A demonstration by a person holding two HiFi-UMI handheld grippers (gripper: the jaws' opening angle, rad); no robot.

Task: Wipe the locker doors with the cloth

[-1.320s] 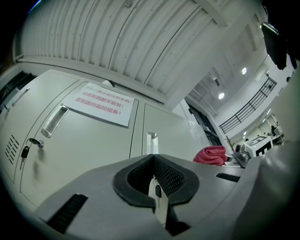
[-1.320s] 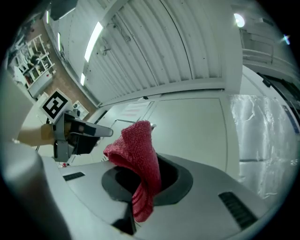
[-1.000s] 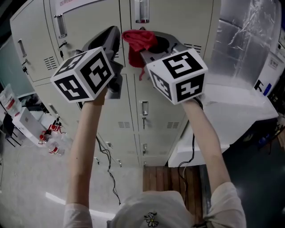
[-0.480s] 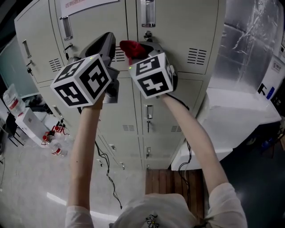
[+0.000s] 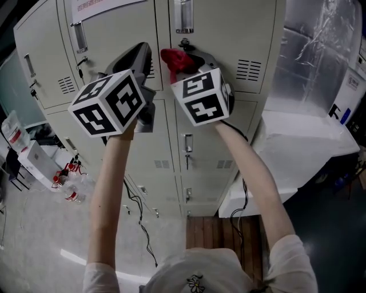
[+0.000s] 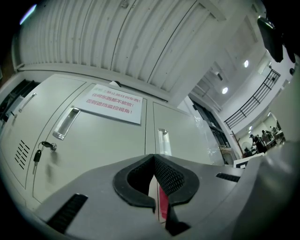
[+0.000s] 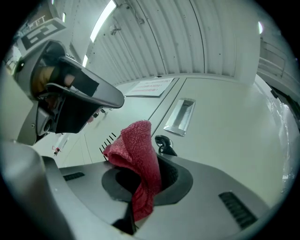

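Both arms are up in front of the bank of pale locker doors (image 5: 229,34). The right tool (image 5: 184,62) has its jaws clamped down on the red cloth (image 5: 176,57). From that tool's own camera, the cloth (image 7: 136,164) is pinched between the jaws of the right tool (image 7: 140,185). Its long axis runs along the jaws. The bunched upper end stands up past the tips and leans a little to the left, toward the doors, and a shorter tail trails back down the slot toward the camera. From the head view the cloth sits high on the lockers, just below the small lock (image 5: 184,43) and the recessed handle (image 5: 184,16) of the upper door, close to the seam between two doors. I cannot tell whether it is pressing on the metal or only held just in front of it. The left tool (image 5: 143,52) is raised beside it, slightly to the left and near the door with the vent slots (image 5: 67,86). In its own view the jaws of the left tool (image 6: 154,161) meet at the tips. A thin red-and-white sliver shows in the slit lower down, and I cannot make out what that is. Past those jaws, a printed notice (image 6: 112,103) is stuck across the top of one door, and a key hangs in a lock (image 6: 44,147) at the left.
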